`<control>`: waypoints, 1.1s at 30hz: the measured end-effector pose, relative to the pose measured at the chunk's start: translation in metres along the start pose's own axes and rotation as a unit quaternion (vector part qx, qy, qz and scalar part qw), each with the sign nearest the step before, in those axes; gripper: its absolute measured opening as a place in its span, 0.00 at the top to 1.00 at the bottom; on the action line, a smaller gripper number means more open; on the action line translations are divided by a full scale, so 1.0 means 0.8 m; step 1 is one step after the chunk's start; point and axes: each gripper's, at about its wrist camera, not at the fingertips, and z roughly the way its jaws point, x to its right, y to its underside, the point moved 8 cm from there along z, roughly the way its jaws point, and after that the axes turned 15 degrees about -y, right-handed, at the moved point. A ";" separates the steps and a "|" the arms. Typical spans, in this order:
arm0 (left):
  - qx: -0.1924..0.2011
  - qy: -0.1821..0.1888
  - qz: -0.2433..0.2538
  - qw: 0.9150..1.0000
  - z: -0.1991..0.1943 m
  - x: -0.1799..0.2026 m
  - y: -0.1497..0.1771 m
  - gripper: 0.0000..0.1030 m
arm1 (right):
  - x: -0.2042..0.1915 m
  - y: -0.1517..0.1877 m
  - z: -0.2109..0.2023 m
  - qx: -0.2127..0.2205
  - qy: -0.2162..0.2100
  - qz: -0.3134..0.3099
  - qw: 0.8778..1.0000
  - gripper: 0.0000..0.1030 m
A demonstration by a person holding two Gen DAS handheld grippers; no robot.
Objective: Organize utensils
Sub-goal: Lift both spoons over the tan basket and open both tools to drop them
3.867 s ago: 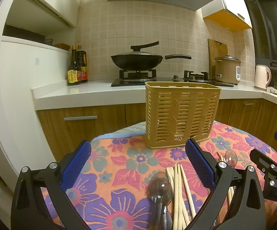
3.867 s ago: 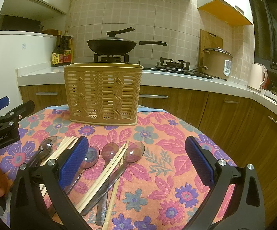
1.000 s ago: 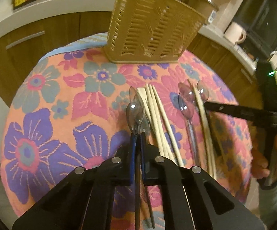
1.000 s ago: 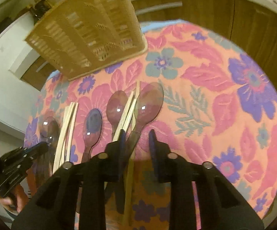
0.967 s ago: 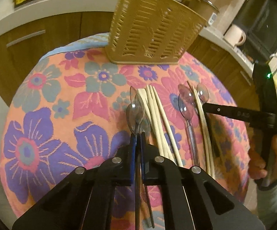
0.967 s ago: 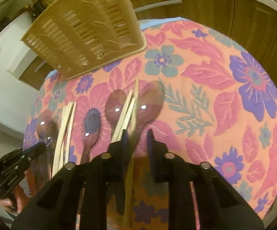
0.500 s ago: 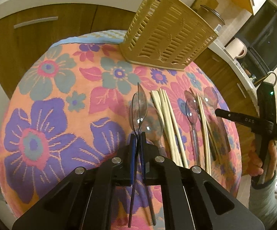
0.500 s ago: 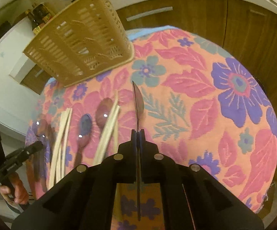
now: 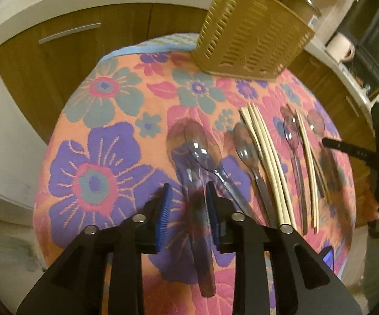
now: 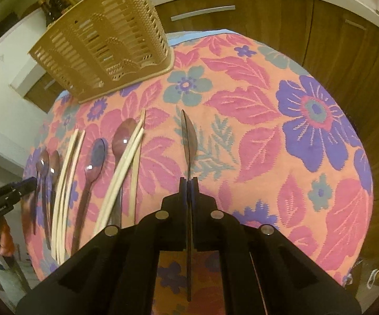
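black claw (image 9: 187, 208), blue ribbed pads (image 9: 164, 210)

Clear spoons (image 9: 200, 155) between the left claw's (image 9: 187, 210) opening jaws

Six spoons (image 9: 244, 149), two bunches of chopsticks (image 9: 265, 152) too overlapped to count singly, one slotted basket (image 9: 247, 39).

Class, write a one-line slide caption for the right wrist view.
Right gripper clamps a clear spoon edge-on above the floral tablecloth, facing the slatted basket.
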 end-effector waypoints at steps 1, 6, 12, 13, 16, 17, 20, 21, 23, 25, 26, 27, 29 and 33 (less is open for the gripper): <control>0.000 -0.004 0.004 1.000 0.001 0.000 0.001 0.70 | 0.000 0.001 0.000 -0.003 0.001 -0.003 1.000 0.97; -0.005 -0.043 0.044 0.998 0.005 0.011 -0.002 0.68 | 0.001 0.004 0.006 -0.035 0.021 -0.023 0.999 0.87; 0.014 -0.126 0.091 0.988 0.012 0.021 -0.005 0.90 | -0.007 -0.001 0.017 -0.056 0.062 -0.046 0.995 0.87; 0.018 -0.132 0.092 0.987 0.012 0.021 -0.006 0.91 | -0.010 -0.003 0.019 -0.058 0.072 -0.051 0.994 0.91; 0.045 -0.121 0.069 0.989 -0.003 0.016 -0.017 0.99 | -0.025 -0.010 0.017 -0.044 0.075 -0.081 0.993 0.91; 0.064 -0.110 0.051 0.991 -0.017 0.010 -0.025 0.99 | -0.034 -0.016 0.010 -0.028 0.065 -0.089 0.994 0.91; 0.124 -0.064 0.005 0.990 -0.063 -0.004 -0.058 0.99 | -0.068 -0.048 -0.029 0.043 0.029 -0.115 0.992 0.91; 0.144 -0.053 -0.004 0.988 -0.079 -0.006 -0.071 0.99 | -0.080 -0.059 -0.042 0.065 0.015 -0.122 0.990 0.91; 0.187 -0.027 -0.019 0.982 -0.111 -0.005 -0.101 0.99 | -0.111 -0.088 -0.073 0.117 -0.014 -0.146 0.982 0.91; 0.226 0.008 -0.030 0.974 -0.140 0.008 -0.139 0.99 | -0.137 -0.114 -0.096 0.161 -0.023 -0.172 0.972 0.91; 0.241 0.013 -0.034 0.970 -0.148 0.013 -0.154 0.99 | -0.152 -0.130 -0.105 0.182 -0.025 -0.183 0.966 0.91; 0.265 0.019 -0.036 0.963 -0.159 0.020 -0.174 0.99 | -0.165 -0.143 -0.113 0.204 -0.025 -0.192 0.960 0.91; 0.303 0.034 -0.039 0.952 -0.174 0.037 -0.208 0.99 | -0.187 -0.179 -0.130 0.256 -0.031 -0.211 0.943 0.91; 0.361 0.033 -0.043 0.931 -0.180 0.067 -0.267 0.99 | -0.201 -0.235 -0.138 0.321 -0.018 -0.216 0.922 0.91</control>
